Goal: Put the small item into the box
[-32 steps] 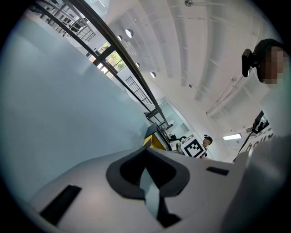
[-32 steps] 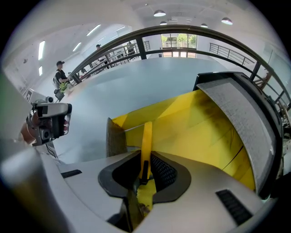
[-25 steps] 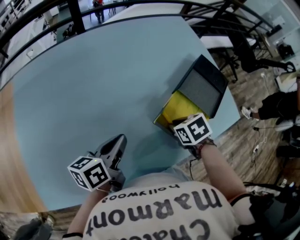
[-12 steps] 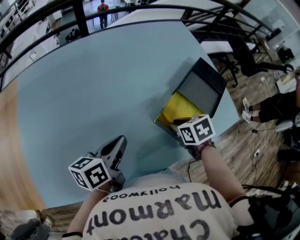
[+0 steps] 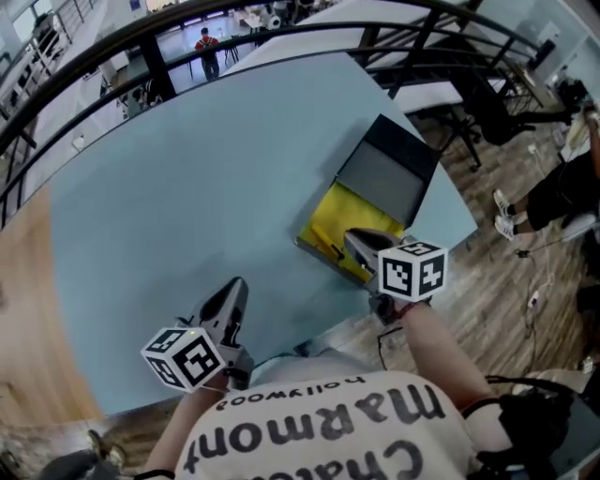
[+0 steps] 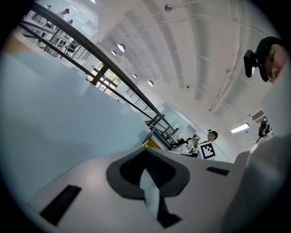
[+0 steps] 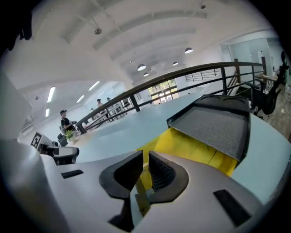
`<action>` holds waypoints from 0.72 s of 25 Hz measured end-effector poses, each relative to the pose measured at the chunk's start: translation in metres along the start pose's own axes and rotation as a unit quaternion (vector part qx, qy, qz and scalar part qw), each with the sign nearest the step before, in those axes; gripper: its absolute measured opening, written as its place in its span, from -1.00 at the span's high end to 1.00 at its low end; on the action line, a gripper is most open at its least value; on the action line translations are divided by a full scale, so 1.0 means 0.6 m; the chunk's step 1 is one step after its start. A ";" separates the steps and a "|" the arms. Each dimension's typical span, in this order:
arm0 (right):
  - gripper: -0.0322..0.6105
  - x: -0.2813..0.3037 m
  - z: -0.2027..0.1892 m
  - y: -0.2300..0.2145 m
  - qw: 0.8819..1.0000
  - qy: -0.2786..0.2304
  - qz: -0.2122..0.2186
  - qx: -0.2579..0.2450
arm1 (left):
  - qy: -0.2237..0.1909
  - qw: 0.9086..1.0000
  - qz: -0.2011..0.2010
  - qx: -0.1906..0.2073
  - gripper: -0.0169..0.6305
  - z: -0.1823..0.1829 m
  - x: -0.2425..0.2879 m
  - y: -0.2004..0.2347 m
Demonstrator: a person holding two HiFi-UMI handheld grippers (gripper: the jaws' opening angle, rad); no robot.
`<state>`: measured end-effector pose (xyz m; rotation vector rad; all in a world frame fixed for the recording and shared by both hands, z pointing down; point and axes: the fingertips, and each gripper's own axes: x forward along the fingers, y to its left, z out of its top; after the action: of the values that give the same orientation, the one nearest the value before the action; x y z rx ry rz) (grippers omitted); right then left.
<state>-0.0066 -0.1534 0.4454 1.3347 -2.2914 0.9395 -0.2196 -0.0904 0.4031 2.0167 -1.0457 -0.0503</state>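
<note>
An open box (image 5: 339, 217) with a yellow inside and a dark lid (image 5: 386, 173) tipped back lies on the light blue table (image 5: 187, 187), near its right edge. My right gripper (image 5: 354, 242) hangs over the box's near rim, its jaws closed to a thin slit with nothing seen between them. In the right gripper view the jaws (image 7: 145, 157) point at the yellow inside (image 7: 191, 145) and the grey-lined lid (image 7: 218, 127). My left gripper (image 5: 234, 289) rests low over the table's front edge, shut and empty (image 6: 148, 152). No small item shows in any view.
A black railing (image 5: 281, 19) curves round the far side of the table. Past the right edge lie wooden floor, a dark chair (image 5: 492, 103) and a seated person's legs (image 5: 553, 192). The table's front edge is close below both grippers.
My right gripper has drawn back a little from over the box, so its jaws now show at the near rim. The left gripper has hardly moved.
</note>
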 end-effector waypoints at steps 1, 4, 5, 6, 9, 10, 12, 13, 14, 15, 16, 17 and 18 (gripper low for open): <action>0.71 -0.016 0.001 -0.007 1.000 -0.013 -0.002 0.004 | -0.004 1.000 0.002 0.003 0.94 -0.001 0.001 -0.007; 0.72 -0.065 -0.004 -0.029 0.999 -0.041 -0.006 0.020 | -0.011 1.000 0.002 0.013 0.94 -0.011 0.004 -0.036; 0.72 -0.083 -0.009 -0.037 0.998 -0.047 -0.008 0.027 | -0.010 1.000 0.000 0.015 0.94 -0.019 0.005 -0.050; 0.72 -0.102 -0.016 -0.045 0.998 -0.053 -0.010 0.034 | -0.007 1.000 -0.001 0.017 0.94 -0.030 0.006 -0.064; 0.73 -0.162 -0.038 -0.069 0.996 -0.067 -0.013 0.055 | 0.006 1.000 -0.006 0.019 0.94 -0.074 0.013 -0.109; 0.73 -0.181 -0.045 -0.076 0.996 -0.071 -0.013 0.060 | 0.010 1.000 -0.008 0.020 0.94 -0.090 0.016 -0.124; 0.73 -0.222 -0.062 -0.090 0.995 -0.079 -0.015 0.064 | 0.018 0.999 -0.016 0.024 0.94 -0.122 0.022 -0.153; 0.74 -0.244 -0.071 -0.096 0.994 -0.083 -0.017 0.064 | 0.021 0.999 -0.020 0.027 0.94 -0.138 0.025 -0.167; 0.74 -0.265 -0.081 -0.102 0.994 -0.088 -0.020 0.064 | 0.023 0.999 -0.025 0.030 0.94 -0.152 0.027 -0.181; 0.74 -0.287 -0.091 -0.108 0.993 -0.091 -0.023 0.066 | 0.024 0.999 -0.031 0.032 0.94 -0.166 0.029 -0.195; 0.74 -0.309 -0.103 -0.113 0.993 -0.091 -0.027 0.068 | 0.025 0.999 -0.035 0.034 0.94 -0.179 0.030 -0.209; 0.74 -0.328 -0.114 -0.117 0.993 -0.090 -0.032 0.069 | 0.026 0.998 -0.039 0.034 0.94 -0.191 0.031 -0.223; 0.74 -0.346 -0.124 -0.121 0.993 -0.089 -0.035 0.069 | 0.029 0.998 -0.043 0.035 0.94 -0.203 0.033 -0.236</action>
<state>0.1582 0.0064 0.4086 1.6052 -2.3267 1.0086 -0.0675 0.0185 0.3896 2.1140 -0.9361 -0.0001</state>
